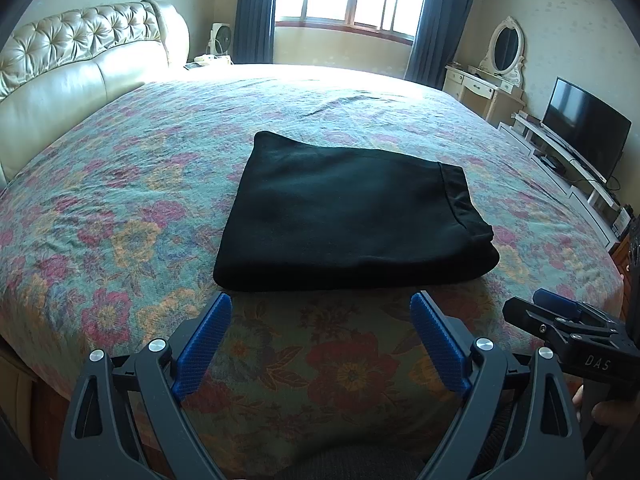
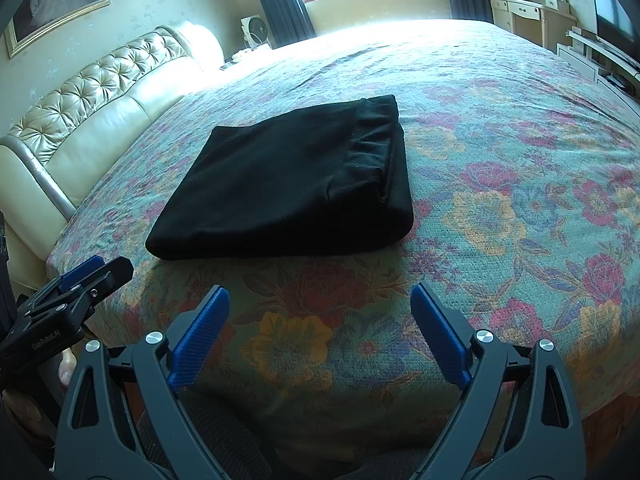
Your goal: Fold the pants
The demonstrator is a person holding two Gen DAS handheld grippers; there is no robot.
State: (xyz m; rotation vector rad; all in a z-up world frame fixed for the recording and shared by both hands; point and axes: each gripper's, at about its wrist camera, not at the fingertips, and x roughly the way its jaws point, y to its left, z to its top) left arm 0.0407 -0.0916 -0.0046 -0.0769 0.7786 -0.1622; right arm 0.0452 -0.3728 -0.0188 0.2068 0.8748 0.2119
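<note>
The black fabric pants (image 1: 352, 216) lie folded into a compact, roughly rectangular bundle on the bed with the floral-patterned green, red and yellow bedspread (image 1: 120, 208), near its front edge. The gathered waistband is uppermost along the bundle's right side, with the layered fold edges showing beneath it. The bundle rests flat, with nothing touching it.

The left claw (image 1: 321, 310) is held just short of the bundle's near edge, its two blue ribbed pads spread wide apart and empty; bedspread shows between them. The right claw (image 2: 320, 300) is likewise spread wide with nothing between its blue pads, held over the bedspread in front of the bundle and clear of it. In the left wrist view the right claw appears at the lower right edge, seen side-on, well to the right of the pants; part of a hand (image 1: 600, 412) shows beneath it.

A cream tufted leather headboard (image 1: 80, 64) stands along the left side of the bed. Beyond the bed are a bright window with dark blue curtains (image 1: 256, 12), a cream dressing table with an oval mirror (image 1: 500, 60) and a black flat-screen television (image 1: 584, 124) on a white low unit.
</note>
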